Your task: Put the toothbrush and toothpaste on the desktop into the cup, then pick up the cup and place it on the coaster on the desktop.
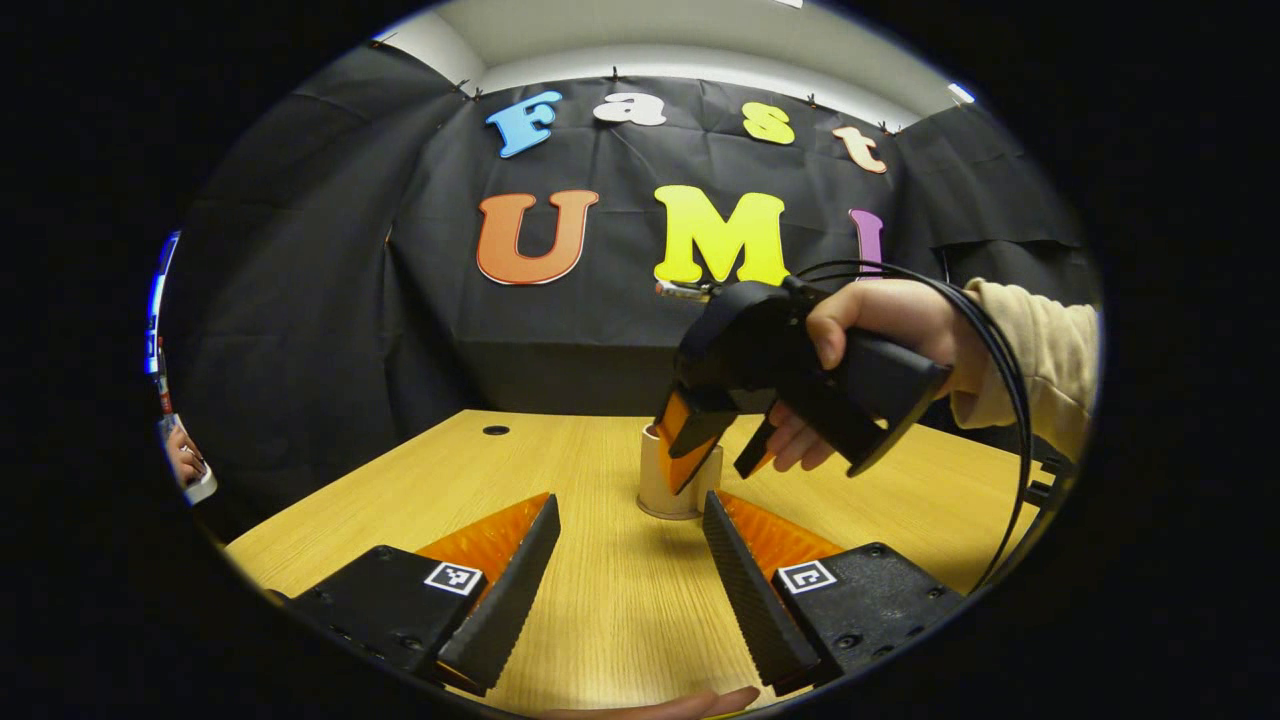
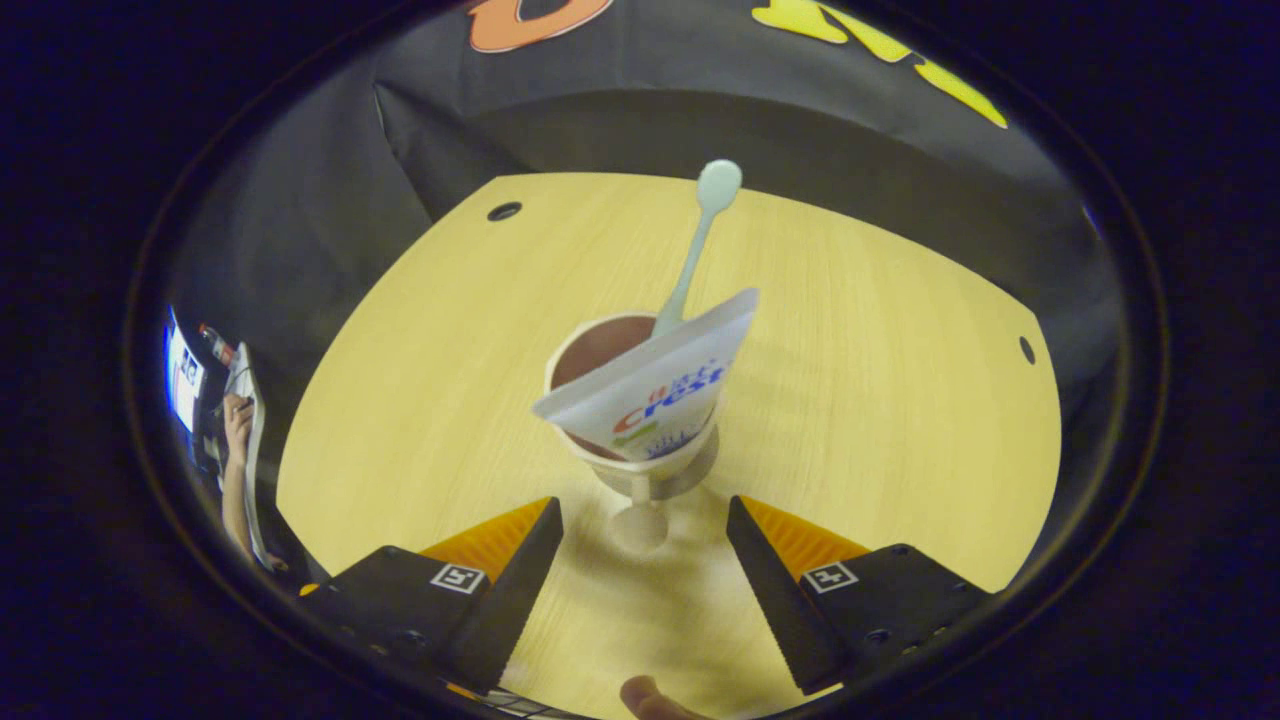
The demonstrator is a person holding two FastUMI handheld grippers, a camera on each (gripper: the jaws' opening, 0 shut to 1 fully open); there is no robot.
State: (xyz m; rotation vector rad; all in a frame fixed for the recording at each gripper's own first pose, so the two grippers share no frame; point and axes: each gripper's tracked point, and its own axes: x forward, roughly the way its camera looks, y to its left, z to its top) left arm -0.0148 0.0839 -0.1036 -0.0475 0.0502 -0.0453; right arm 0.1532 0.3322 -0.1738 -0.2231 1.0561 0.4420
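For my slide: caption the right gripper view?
Open gripper above cup holding toothbrush and toothpaste.

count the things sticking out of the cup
2: a toothbrush leaning toward the far side of the cup, and a toothpaste tube lying across the near rim. Something smaller could sit hidden inside.

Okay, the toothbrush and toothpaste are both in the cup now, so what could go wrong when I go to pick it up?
1. The toothpaste leans far out over the cup rim toward the right gripper, so closing jaws could catch it and tip the cup.
2. The toothbrush stands tall and slanted, so a jerky lift might swing it out.
3. The right gripper's jaws are open above the cup, not around its wall, so closing now may only clip the rim.
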